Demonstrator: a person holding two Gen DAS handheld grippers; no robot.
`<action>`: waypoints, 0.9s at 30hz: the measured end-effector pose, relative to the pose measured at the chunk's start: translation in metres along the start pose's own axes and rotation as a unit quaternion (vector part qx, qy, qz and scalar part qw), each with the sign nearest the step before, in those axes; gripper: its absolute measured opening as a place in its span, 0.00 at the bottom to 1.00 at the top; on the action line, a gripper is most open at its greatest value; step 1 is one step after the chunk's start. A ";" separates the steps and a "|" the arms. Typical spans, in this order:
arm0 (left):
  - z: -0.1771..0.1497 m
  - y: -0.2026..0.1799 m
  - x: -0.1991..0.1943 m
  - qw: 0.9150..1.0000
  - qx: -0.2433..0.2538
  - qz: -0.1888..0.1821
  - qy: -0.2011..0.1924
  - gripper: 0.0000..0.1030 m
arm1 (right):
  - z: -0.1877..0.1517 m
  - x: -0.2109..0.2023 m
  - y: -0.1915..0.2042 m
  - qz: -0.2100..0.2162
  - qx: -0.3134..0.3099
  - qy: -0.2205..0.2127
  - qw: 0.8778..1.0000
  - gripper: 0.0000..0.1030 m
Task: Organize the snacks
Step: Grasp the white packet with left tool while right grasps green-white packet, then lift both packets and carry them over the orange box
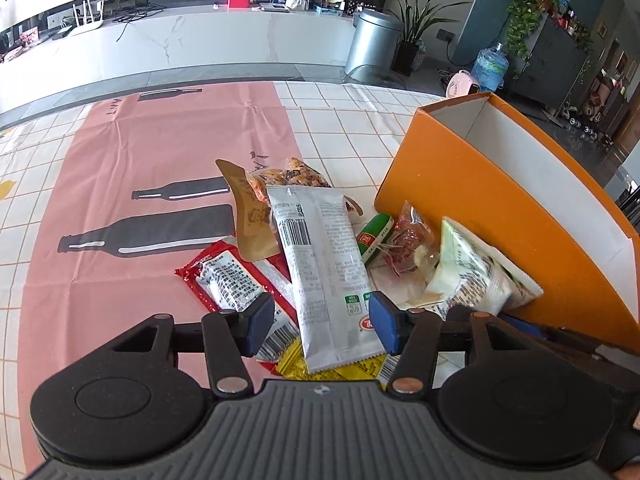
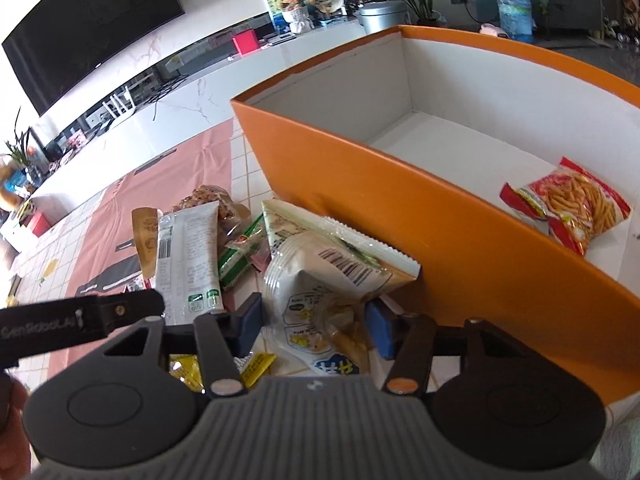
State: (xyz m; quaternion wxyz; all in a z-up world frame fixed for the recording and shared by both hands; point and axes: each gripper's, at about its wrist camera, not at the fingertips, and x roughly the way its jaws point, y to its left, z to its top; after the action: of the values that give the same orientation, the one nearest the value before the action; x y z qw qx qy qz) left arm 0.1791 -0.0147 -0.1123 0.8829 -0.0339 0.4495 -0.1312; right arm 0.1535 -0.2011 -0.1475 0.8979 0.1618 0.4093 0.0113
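A pile of snack packets lies on the tablecloth beside an orange box (image 1: 500, 216). In the left wrist view my left gripper (image 1: 320, 326) is open, its blue pads on either side of a long silver packet (image 1: 324, 268) that lies on a red packet (image 1: 224, 280) and a yellow one (image 1: 304, 366). In the right wrist view my right gripper (image 2: 312, 330) is open around a puffy white-green bag (image 2: 320, 280) that rests against the orange box (image 2: 400, 208). A red chip bag (image 2: 572, 204) lies inside the box.
A brown pouch (image 1: 250, 216), a clear bag of dark snacks (image 1: 296, 174), a green stick (image 1: 374, 234) and a clear bag of red pieces (image 1: 408, 248) lie in the pile. The left gripper's arm (image 2: 72, 320) shows at the left of the right wrist view.
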 end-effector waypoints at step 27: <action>0.001 -0.034 0.032 0.995 0.072 0.063 -0.017 0.56 | -0.012 -0.006 -0.005 0.024 -0.027 -0.021 0.999 0.22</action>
State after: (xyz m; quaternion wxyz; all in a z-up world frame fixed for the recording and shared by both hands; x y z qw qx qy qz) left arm 0.1914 -0.0564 -0.1308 0.8971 0.0562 0.4252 -0.1066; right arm 0.1403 -0.2032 -0.1519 0.9100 0.1473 0.3855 0.0409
